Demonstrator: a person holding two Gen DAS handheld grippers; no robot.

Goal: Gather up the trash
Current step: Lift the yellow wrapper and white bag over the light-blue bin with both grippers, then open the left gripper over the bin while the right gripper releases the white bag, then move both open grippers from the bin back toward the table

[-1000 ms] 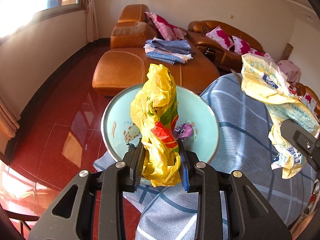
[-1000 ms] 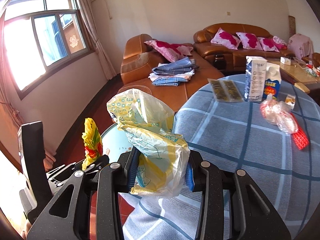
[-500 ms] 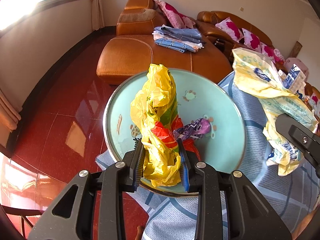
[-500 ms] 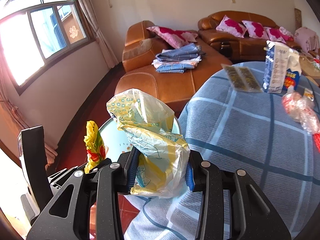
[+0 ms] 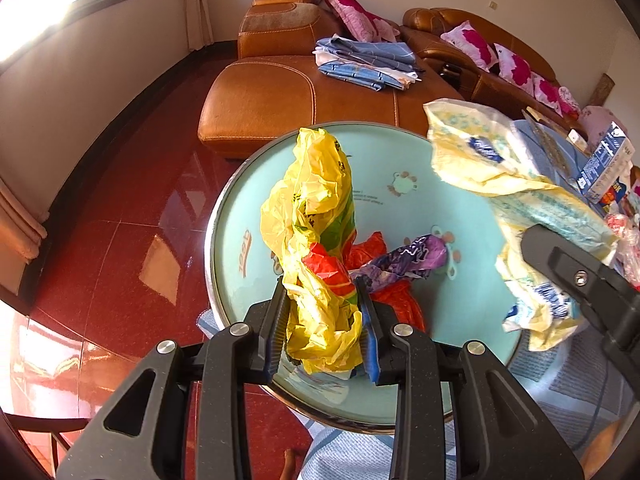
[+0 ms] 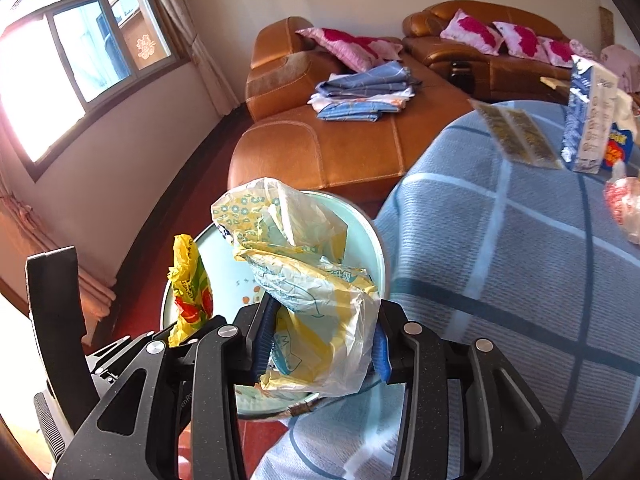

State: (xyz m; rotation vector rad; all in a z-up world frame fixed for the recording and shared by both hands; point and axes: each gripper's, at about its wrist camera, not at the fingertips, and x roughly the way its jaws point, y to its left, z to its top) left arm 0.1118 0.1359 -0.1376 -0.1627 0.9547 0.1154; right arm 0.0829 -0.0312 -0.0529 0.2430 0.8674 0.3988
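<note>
My left gripper [image 5: 322, 328] is shut on a crumpled yellow plastic bag [image 5: 316, 232] and holds it over a pale blue round basin [image 5: 240, 216]. A purple wrapper [image 5: 416, 258] and a red wrapper [image 5: 396, 304] lie in the basin. My right gripper [image 6: 320, 344] is shut on a pale yellow and white plastic bag [image 6: 308, 280], held over the basin's [image 6: 360, 224] right side, by the table edge. That bag also shows in the left wrist view [image 5: 516, 184], and the yellow bag in the right wrist view [image 6: 188, 288].
A round table with a blue checked cloth [image 6: 500, 260] carries a milk carton [image 6: 588, 120], flat sachets [image 6: 516, 136] and a red-and-clear bag [image 6: 624, 208]. A brown leather sofa [image 5: 288, 92] with folded cloth [image 5: 364, 64] stands behind. The floor is red tile [image 5: 120, 216].
Both grippers have moved forward and over the basin, still holding their bags. More of the basin's inside and the wrappers in it now show.
</note>
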